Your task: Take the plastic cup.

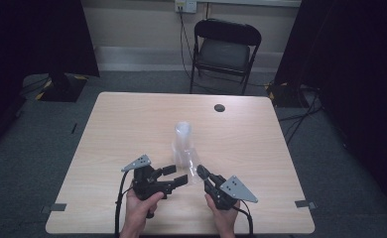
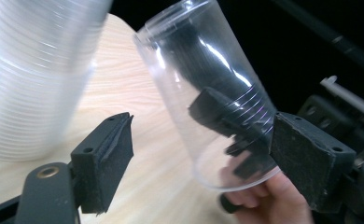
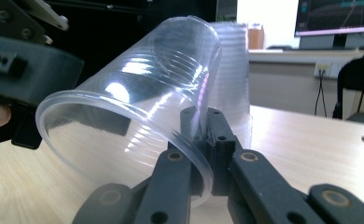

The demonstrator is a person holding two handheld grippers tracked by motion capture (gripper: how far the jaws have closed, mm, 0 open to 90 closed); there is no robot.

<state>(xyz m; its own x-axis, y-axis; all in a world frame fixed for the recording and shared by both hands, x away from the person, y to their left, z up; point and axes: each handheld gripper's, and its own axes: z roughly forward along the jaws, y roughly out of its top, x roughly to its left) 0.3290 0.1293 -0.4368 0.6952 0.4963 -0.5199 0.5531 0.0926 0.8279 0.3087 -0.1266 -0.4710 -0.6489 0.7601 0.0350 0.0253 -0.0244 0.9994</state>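
A single clear plastic cup (image 3: 138, 102) lies tilted on its side just above the table, near the front edge. My right gripper (image 3: 202, 126) is shut on its rim, one jaw inside the cup and one outside. In the left gripper view the same cup (image 2: 208, 84) sits between the jaws of my left gripper (image 2: 203, 140), which is open. Its left pad (image 2: 105, 158) stands well clear of the cup wall and its right pad (image 2: 311, 158) is beside the rim. A tall stack of clear cups (image 1: 183, 141) stands upside down at the table's middle, just behind both grippers (image 1: 177, 174) (image 1: 200, 171).
The light wooden table (image 1: 132, 124) has a dark round cable hole (image 1: 220, 107) at the back. A black folding chair (image 1: 224, 49) stands beyond the far edge. Dark curtains hang on both sides. The person's hands hold the grippers at the front edge.
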